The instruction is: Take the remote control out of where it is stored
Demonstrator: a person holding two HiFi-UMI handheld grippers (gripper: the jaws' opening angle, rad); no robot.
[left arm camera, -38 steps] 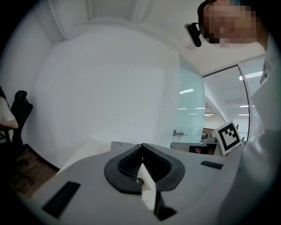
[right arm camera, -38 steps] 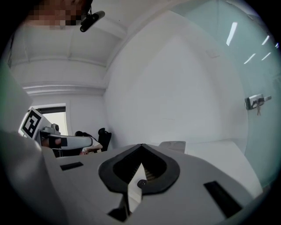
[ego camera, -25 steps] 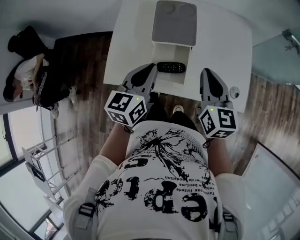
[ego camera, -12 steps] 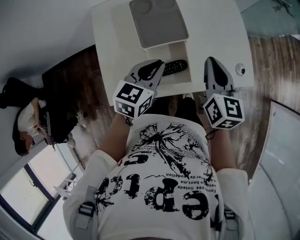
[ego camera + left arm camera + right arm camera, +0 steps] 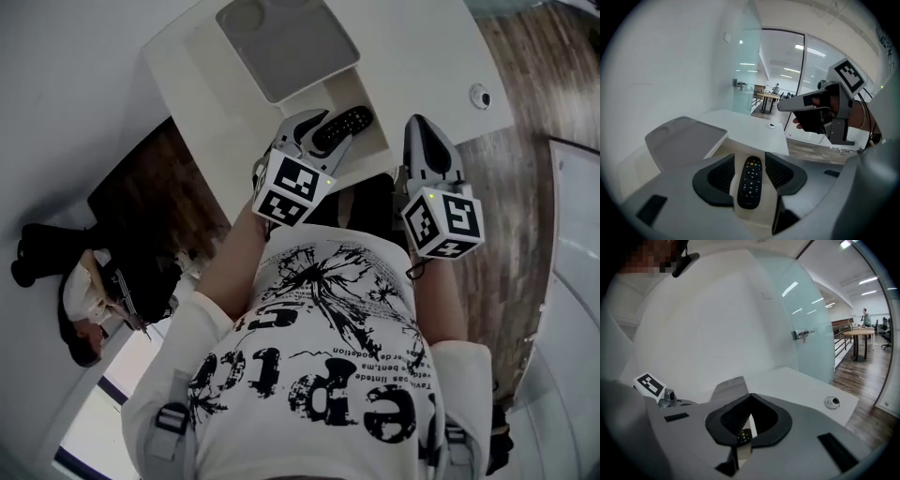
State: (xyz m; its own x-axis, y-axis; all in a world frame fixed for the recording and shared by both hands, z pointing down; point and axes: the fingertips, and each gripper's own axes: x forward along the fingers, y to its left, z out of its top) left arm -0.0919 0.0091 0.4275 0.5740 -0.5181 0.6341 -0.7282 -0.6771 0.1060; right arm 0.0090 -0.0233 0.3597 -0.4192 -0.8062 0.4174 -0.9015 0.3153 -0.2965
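A black remote control lies in an open white drawer at the table's front edge. My left gripper hangs over the drawer. In the left gripper view the remote control lies lengthwise between the jaws of the left gripper, which are opening. A gap shows on each side and the pads do not press on it. My right gripper is to the right of the drawer, over the table's front edge. Its fingertips meet in the right gripper view, and nothing is held.
A grey tray rests on the white table just behind the drawer. A round cable port sits near the table's right edge. A person sits on the wooden floor side at lower left. Glass partitions stand to the right.
The head view has swung, so the table now sits tilted in the frame. My left gripper has moved forward from the table's front edge over the drawer, onto the remote. The right gripper stays beside the drawer.
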